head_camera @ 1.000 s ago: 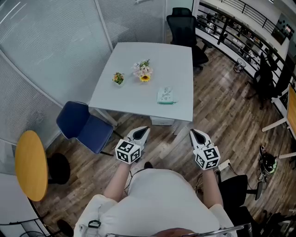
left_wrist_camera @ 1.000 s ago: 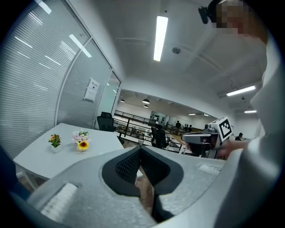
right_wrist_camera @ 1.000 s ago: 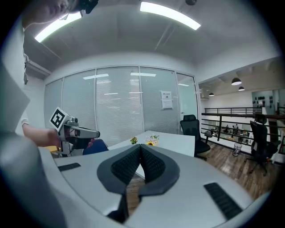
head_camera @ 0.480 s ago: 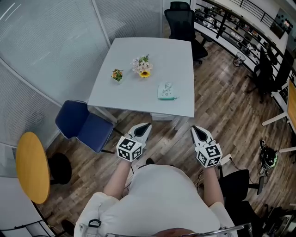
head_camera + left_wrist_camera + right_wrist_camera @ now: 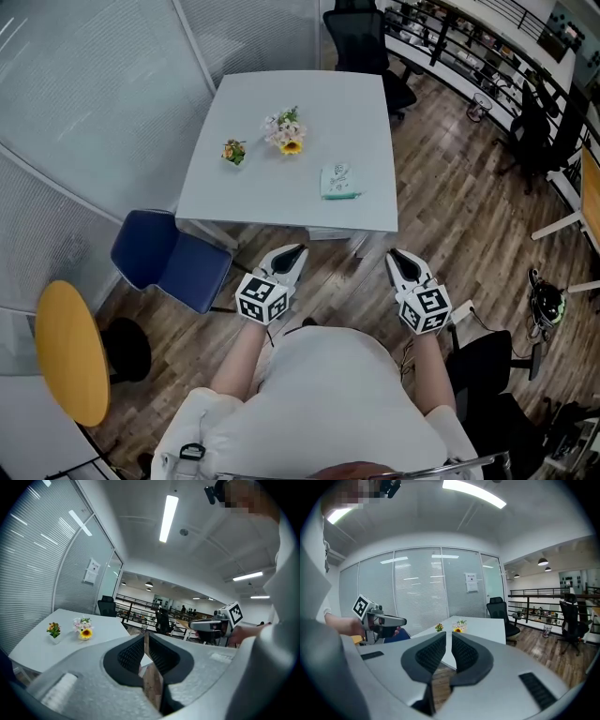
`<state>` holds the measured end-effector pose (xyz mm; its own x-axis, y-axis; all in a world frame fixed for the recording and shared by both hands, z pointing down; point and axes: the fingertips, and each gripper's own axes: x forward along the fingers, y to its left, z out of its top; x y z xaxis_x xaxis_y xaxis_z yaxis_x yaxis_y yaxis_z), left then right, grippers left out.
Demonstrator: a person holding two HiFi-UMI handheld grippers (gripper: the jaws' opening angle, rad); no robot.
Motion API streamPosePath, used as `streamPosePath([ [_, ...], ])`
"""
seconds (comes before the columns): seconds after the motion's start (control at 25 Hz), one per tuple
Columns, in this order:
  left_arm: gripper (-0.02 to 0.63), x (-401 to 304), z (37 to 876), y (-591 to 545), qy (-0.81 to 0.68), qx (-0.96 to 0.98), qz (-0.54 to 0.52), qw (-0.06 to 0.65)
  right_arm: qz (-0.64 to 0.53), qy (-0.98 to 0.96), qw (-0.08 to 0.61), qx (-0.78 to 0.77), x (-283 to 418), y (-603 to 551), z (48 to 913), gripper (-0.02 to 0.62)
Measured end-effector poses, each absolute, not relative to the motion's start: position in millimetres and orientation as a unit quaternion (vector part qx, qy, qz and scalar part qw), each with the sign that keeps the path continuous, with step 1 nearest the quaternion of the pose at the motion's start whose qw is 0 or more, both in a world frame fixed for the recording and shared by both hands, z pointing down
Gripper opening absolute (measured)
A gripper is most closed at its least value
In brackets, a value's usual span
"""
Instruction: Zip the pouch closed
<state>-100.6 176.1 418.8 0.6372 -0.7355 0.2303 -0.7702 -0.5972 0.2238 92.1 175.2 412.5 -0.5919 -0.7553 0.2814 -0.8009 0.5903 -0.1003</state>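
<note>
A pale green pouch point(image 5: 338, 181) lies flat on the white table point(image 5: 309, 103), near its front right part. I stand back from the table on the wood floor. My left gripper point(image 5: 292, 253) and right gripper point(image 5: 398, 257) are held side by side in front of the body, short of the table's front edge. Both point at the table, shut, with nothing between their jaws. The left gripper view looks past its closed jaws point(image 5: 146, 637) at the right gripper point(image 5: 213, 626). The right gripper view looks past its own point(image 5: 449, 637) at the left gripper point(image 5: 382, 620). Neither gripper view shows the pouch.
A bunch of flowers point(image 5: 284, 131) and a small plant point(image 5: 232, 151) stand on the table's left half. A blue chair point(image 5: 169, 258) sits at the table's front left corner. A yellow round table point(image 5: 66, 352) is further left, a black office chair point(image 5: 361, 42) beyond the table.
The table has slid slightly up in the head view. Both grippers stay shut and level in front of the body, a little higher in the picture.
</note>
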Motion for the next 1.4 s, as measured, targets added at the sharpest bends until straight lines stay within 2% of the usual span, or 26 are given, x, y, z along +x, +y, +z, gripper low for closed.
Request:
streamPosePath([
  [0.16, 0.066, -111.4, 424.6, 172.0, -0.413, 0.895, 0.06, 0.158, 0.112, -0.88, 0.112, 0.447, 82.1, 172.3, 419.8, 0.026],
  [0.68, 0.066, -148.5, 433.1, 161.9, -0.4, 0.899, 0.057, 0.167, 0.115, -0.869, 0.11, 0.469, 52.5, 171.0, 422.5, 0.04],
  [1.4, 0.066, -145.3, 456.3, 102.3, -0.413, 0.887, 0.065, 0.197, 0.135, -0.875, 0.126, 0.447, 56.5, 99.1, 448.7, 0.04],
])
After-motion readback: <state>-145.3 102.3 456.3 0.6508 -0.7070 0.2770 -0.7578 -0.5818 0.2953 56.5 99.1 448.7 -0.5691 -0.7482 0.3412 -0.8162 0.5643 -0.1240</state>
